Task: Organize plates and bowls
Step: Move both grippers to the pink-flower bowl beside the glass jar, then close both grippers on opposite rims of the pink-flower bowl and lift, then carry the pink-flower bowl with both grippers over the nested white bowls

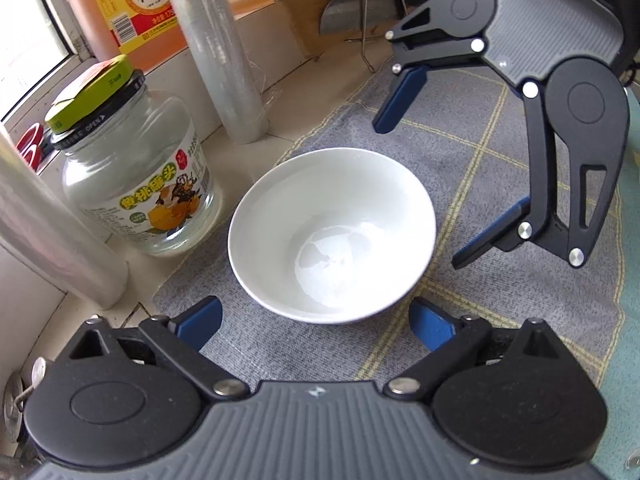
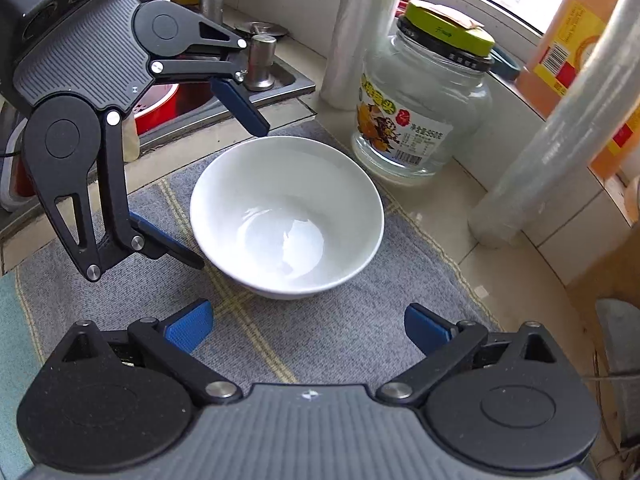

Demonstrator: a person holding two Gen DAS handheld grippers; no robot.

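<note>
Left wrist view, left to right: a roll of cling film [image 1: 52,236] leans across the near left edge; beside it a clear glass jar [image 1: 136,176] with a green lid stands upright on the pale tiled counter [image 1: 256,68], its fruit label facing the camera. Behind the jar, on the window ledge, an orange bottle [image 1: 132,4] with a yellow and red label, and a second cling film roll [image 1: 218,48] standing upright. At centre the white bowl [image 1: 332,232] sits upright on a grey cloth mat [image 1: 460,152] with yellow check lines, near the mat's left edge, close to the jar but apart from it; inside it looks wet and holds nothing solid. The left gripper [image 1: 316,322] hangs just short of the bowl's near rim, blue pads spread wide, nothing between them, not touching the bowl. Behind, a knife blade [image 1: 348,12] rests in a wire stand against a wooden board. At right the right gripper [image 1: 428,184] comes in from above, jaws also spread wide, both pads clear of the bowl's right rim. Right wrist view: at far left a steel sink [image 2: 280,80] with a red basin [image 2: 156,104] in it; the left gripper [image 2: 230,192] brackets the bowl's left rim, whether it touches is unclear; the right gripper's own pads sit open below the bowl.
</note>
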